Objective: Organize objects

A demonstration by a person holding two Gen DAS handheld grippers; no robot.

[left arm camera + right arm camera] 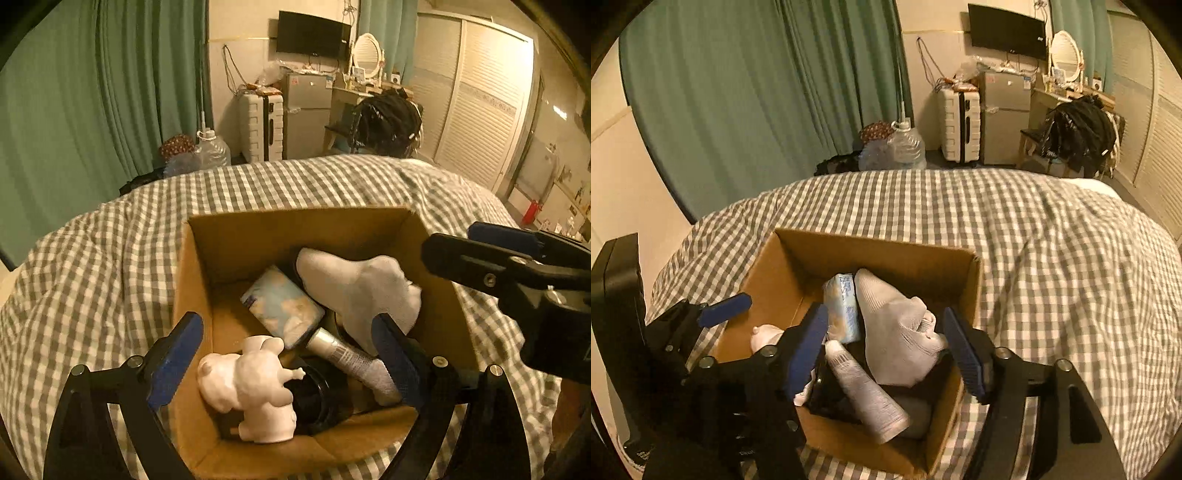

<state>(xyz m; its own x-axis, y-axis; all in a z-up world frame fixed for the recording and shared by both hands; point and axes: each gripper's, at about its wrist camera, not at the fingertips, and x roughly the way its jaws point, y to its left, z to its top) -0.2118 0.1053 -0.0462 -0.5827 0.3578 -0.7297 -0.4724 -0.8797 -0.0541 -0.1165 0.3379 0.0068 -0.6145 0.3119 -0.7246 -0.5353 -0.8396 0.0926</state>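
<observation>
On the checked bedcover (92, 280) sits an open cardboard box (192, 295), both grippers poised over it. Left to right in the left wrist view: white toy figure (251, 384) lying in the box's near left corner, between and just beyond the left gripper (291, 354) fingers; jaws wide, pads clear of it. Black jar (317, 398) beside the toy. Pale blue tissue pack (284, 306) mid-box, a silver tube (347, 354) slanting under it. White sock (362, 288) draped on the right side, its lower edge behind the right-hand finger. Right gripper (886, 350), seen from its own camera, hangs above the sock (897, 332) and tube (864, 395); jaws parted about halfway, sock lying loose between the pads, nothing pinched. Toy (764, 336) peeks out left of its left finger. Nothing held by either gripper.
</observation>
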